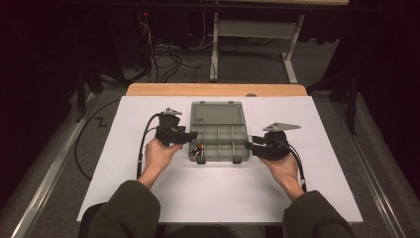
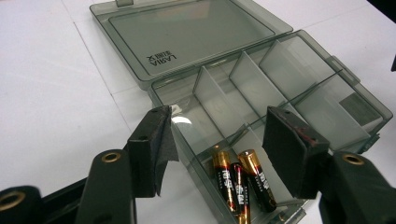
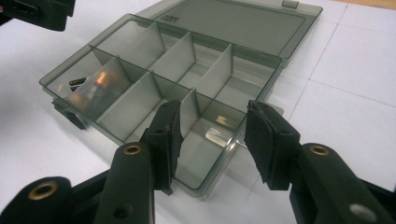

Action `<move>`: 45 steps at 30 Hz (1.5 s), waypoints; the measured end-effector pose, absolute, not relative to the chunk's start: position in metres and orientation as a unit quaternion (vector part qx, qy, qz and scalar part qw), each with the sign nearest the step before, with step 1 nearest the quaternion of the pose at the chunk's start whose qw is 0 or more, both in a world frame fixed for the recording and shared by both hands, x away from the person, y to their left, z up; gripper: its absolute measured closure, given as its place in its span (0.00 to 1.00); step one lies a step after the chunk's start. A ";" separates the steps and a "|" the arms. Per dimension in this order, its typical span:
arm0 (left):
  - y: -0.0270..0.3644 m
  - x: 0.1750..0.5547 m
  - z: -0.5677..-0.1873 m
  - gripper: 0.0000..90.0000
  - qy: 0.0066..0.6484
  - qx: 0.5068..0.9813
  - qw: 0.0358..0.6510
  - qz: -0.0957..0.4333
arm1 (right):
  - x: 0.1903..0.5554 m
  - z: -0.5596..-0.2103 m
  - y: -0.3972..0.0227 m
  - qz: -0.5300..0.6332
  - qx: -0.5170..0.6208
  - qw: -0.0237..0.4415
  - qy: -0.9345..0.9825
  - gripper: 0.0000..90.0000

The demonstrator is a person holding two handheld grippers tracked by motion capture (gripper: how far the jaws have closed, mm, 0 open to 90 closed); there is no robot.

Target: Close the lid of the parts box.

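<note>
A smoky grey compartment box (image 1: 225, 130) lies open in the middle of the white table, its lid (image 1: 216, 113) flat behind it. Three AA batteries (image 2: 238, 182) lie in the front-left compartment, seen too as batteries (image 1: 198, 148) and batteries (image 3: 77, 83). My left gripper (image 1: 194, 135) sits at the box's left side. In its own view the left gripper (image 2: 217, 119) is open, its jaws straddling the box wall (image 2: 299, 35) above the batteries. My right gripper (image 1: 247, 145) is at the front-right corner. There the right gripper (image 3: 214, 109) stands open astride the box (image 3: 84, 49) corner, pads not pressing.
The white tabletop (image 1: 148, 198) has free room on both sides of and in front of the box. A wooden strip (image 1: 163, 89) runs along the far edge. Beyond it are floor cables (image 1: 168, 59) and a desk frame (image 1: 257, 29).
</note>
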State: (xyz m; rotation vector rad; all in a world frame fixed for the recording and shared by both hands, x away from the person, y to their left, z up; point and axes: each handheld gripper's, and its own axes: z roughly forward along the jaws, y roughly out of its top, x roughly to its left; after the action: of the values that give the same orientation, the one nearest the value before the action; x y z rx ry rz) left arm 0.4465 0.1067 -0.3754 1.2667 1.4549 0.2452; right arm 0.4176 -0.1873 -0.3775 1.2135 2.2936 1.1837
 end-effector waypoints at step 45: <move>0.097 0.463 -0.379 0.44 0.622 0.541 0.555 0.109 | 0.475 -0.380 -0.166 0.276 0.487 0.084 0.824 0.78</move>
State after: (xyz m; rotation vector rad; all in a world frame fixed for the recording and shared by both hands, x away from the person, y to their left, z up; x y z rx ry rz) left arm 0.4628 0.0972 -0.3787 1.2791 1.4702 0.2581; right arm 0.4746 -0.1655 -0.3805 1.4542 2.4602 0.8228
